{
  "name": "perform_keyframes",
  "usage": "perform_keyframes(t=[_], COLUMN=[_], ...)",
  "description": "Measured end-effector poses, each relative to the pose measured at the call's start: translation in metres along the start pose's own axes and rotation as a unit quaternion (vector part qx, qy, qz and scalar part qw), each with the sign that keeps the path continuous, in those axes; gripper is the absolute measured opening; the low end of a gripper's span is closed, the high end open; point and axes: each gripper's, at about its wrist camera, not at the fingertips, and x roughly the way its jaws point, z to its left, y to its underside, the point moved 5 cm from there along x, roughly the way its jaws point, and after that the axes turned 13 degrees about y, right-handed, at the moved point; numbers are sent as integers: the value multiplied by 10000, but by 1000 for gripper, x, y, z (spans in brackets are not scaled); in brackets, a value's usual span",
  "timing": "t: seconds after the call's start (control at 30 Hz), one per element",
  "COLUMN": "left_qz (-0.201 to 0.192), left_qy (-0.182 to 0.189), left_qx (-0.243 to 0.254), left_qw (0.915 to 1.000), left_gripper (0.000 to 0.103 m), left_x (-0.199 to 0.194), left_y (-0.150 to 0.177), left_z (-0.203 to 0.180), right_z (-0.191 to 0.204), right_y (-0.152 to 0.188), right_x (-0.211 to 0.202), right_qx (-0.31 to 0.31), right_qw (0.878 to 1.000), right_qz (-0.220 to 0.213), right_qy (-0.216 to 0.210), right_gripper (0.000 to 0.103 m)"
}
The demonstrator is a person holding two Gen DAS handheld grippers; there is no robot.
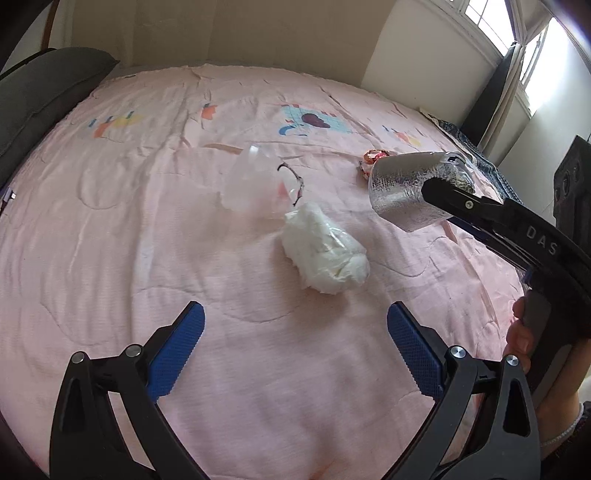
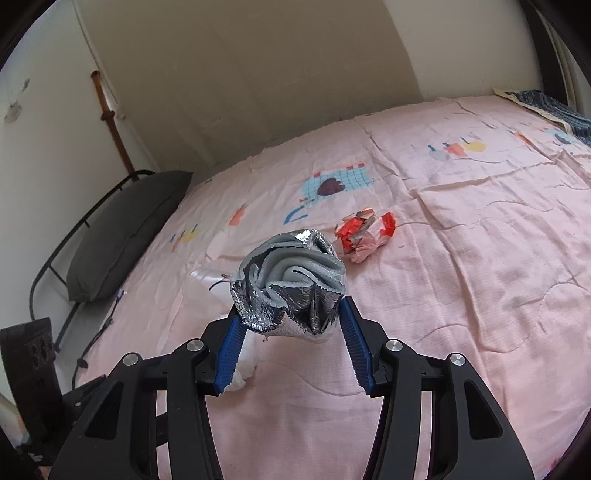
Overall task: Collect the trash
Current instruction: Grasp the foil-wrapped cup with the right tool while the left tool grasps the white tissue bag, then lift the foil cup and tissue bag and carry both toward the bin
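My right gripper (image 2: 290, 314) is shut on a crumpled silver foil bag (image 2: 290, 284) and holds it above the pink bedspread (image 2: 461, 277); the bag also shows in the left wrist view (image 1: 406, 192). My left gripper (image 1: 295, 317) is open and empty, low over the bed. A white crumpled plastic bag (image 1: 325, 251) lies just ahead of the left gripper. A clear plastic cup (image 1: 251, 181) lies on its side behind the white bag. A red and white crumpled wrapper (image 2: 364, 230) lies on the bed beyond the foil bag, and shows in the left wrist view (image 1: 371, 160).
A dark grey pillow (image 2: 125, 232) lies at the bed's left end against a black metal frame. A black speaker (image 2: 31, 373) stands beside the bed. A dark patterned cloth (image 2: 554, 107) lies at the far right corner. Walls and a window (image 1: 517, 33) border the bed.
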Motion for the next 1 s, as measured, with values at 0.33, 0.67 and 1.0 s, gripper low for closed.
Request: perform_keyframes(t=[0.33, 0.67, 1.0], left_qz=[219, 246, 195], left_qy=[-344, -95, -112], left_qx=[261, 402, 613], left_qw=[9988, 9988, 9979], left_gripper=[58, 42, 42], left_x=[42, 33, 7], left_y=[-11, -9, 4], left_z=[-9, -13, -19], right_z=[-35, -28, -4], right_y=[-3, 2, 18], right_x=[-14, -18, -30], right_qx=[139, 129, 45], right_qw=[9999, 9998, 9995], right_qz=[23, 51, 52], right_qy=[-24, -133, -302], right_gripper=[48, 48, 48])
